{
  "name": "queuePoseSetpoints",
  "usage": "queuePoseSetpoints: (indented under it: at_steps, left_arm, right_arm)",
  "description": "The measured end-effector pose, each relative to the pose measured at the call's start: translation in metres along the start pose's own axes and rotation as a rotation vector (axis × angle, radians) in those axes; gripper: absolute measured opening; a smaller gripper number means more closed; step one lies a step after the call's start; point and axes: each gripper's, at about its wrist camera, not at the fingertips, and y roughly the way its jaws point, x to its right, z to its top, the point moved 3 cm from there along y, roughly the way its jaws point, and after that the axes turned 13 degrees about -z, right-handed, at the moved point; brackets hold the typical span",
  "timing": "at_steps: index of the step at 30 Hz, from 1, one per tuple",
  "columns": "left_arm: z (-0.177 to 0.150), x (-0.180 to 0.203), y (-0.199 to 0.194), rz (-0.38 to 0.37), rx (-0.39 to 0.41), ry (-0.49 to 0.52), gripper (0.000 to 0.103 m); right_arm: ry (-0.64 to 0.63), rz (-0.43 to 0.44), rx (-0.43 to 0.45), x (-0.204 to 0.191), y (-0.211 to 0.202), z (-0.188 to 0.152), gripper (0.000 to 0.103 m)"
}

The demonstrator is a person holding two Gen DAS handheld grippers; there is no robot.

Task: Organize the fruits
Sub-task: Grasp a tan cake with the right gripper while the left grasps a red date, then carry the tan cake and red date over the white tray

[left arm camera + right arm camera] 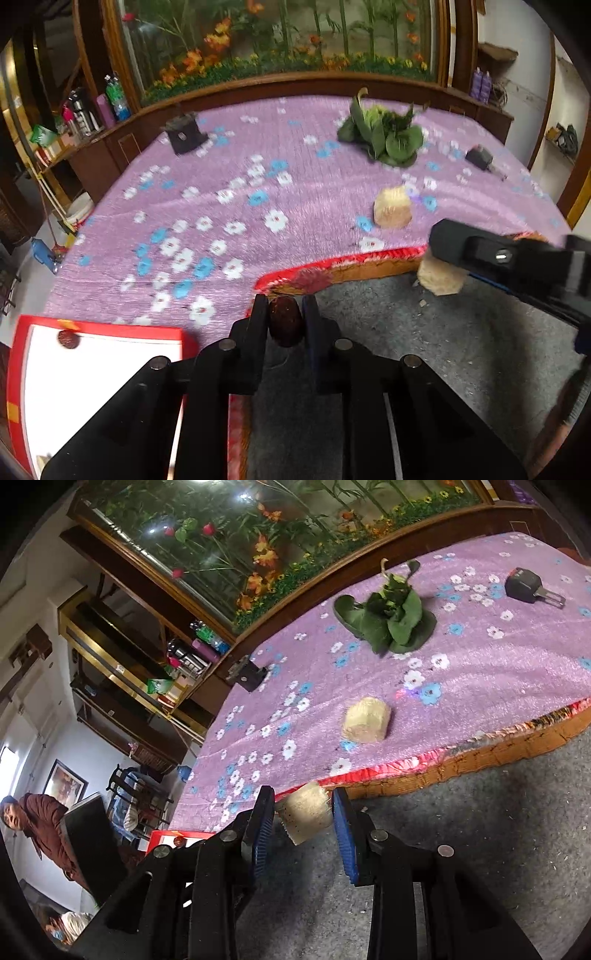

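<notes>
near the far edge of the purple flowered cloth (229, 162) you see a dark buckle (183, 133), leafy greens (384, 136), and another buckle (524, 585) toward its right corner.

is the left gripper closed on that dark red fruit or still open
Closed. The left gripper has its two black fingers pressed against both sides of the dark red fruit.
</notes>
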Motion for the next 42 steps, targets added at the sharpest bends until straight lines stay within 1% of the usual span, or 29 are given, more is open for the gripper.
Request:
queuePoseSetpoints:
  at_steps: [5,7,12,14,18,20,24,32,42]
  left_arm:
    - [-0.007,-0.001,-0.052,0.051,0.11,-0.01,0.016]
    - [-0.011,-0.001,-0.069,0.068,0.139,-0.01,0.016]
    - [-0.023,0.005,-0.109,0.059,0.213,-0.019,0.016]
    - [-0.028,0.006,-0.123,0.066,0.239,-0.019,0.016]
    - [-0.038,0.001,-0.147,0.089,0.278,-0.038,0.016]
    - [-0.042,-0.004,-0.155,0.109,0.29,-0.044,0.016]
    - [-0.05,-0.015,-0.169,0.144,0.317,-0.062,0.016]
    - [-0.063,-0.033,-0.184,0.168,0.343,-0.098,0.016]
    - [-0.078,-0.054,-0.182,0.208,0.324,-0.147,0.016]
  right_arm:
    - [-0.036,0.047,0.028,-0.013,-0.008,-0.003,0.032]
    - [-0.055,0.059,0.038,-0.019,-0.011,-0.004,0.032]
    - [-0.074,0.097,0.054,-0.029,-0.016,-0.008,0.032]
    - [-0.082,0.124,0.049,-0.033,-0.017,-0.012,0.032]
    - [-0.135,0.141,0.05,-0.048,-0.018,-0.021,0.032]
    - [-0.155,0.159,0.041,-0.055,-0.019,-0.027,0.032]
    - [-0.202,0.168,0.046,-0.066,-0.02,-0.036,0.032]
    - [-0.232,0.2,0.024,-0.074,-0.019,-0.048,0.032]
    - [-0.313,0.242,0.007,-0.096,-0.022,-0.069,0.032]
